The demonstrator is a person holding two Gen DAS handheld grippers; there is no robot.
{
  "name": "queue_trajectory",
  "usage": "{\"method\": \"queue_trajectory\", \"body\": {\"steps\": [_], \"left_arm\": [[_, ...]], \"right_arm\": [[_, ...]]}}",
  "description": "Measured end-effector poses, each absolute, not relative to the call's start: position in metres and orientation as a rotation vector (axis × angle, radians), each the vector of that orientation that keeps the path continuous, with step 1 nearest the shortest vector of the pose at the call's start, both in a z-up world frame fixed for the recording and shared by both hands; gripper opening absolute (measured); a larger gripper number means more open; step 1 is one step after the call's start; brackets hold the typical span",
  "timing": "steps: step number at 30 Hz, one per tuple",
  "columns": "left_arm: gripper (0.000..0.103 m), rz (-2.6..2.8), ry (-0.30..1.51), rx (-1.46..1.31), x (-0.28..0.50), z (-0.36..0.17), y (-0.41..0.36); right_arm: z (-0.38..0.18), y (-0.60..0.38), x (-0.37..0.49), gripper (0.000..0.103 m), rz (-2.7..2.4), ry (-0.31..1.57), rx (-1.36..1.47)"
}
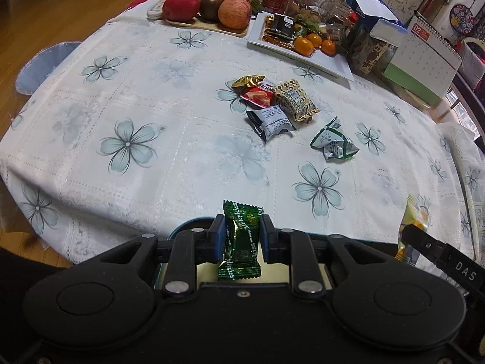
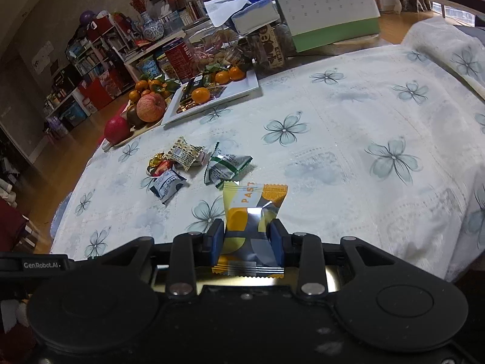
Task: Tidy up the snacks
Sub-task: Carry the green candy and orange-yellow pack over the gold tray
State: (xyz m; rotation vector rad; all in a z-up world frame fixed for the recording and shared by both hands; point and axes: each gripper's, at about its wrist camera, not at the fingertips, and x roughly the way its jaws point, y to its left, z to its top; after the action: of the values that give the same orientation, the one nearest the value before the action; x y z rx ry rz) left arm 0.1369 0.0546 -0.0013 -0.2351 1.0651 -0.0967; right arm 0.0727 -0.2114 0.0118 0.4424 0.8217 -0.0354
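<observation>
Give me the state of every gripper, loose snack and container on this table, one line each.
left gripper: shut on green candy
right gripper: shut on yellow pastry packet
green-and-white packet: lying loose, crumpled, apart from the cluster
red-and-gold packet: lying in the cluster
patterned beige packet: lying in the cluster
grey-and-black packet: lying in the cluster
white tray: partly filled with tangerines and snacks
tissue box: open, tissue sticking up
</observation>
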Motion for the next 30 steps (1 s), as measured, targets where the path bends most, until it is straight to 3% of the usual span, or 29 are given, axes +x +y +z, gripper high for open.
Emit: {"method": "queue_trajectory", "body": {"steps": [12, 30], "left_arm": [[0.03, -0.073, 1.032, -0.245, 0.07, -0.002, 0.058], [0.03, -0.031, 1.231, -0.361, 0.045, -0.029, 0.084]], "right_arm": [[0.009, -0.206, -0.003, 0.035, -0.063, 0.808, 0.527], [0.011, -0.211, -0.045, 0.035, -0.047, 0.84, 0.577]]}}
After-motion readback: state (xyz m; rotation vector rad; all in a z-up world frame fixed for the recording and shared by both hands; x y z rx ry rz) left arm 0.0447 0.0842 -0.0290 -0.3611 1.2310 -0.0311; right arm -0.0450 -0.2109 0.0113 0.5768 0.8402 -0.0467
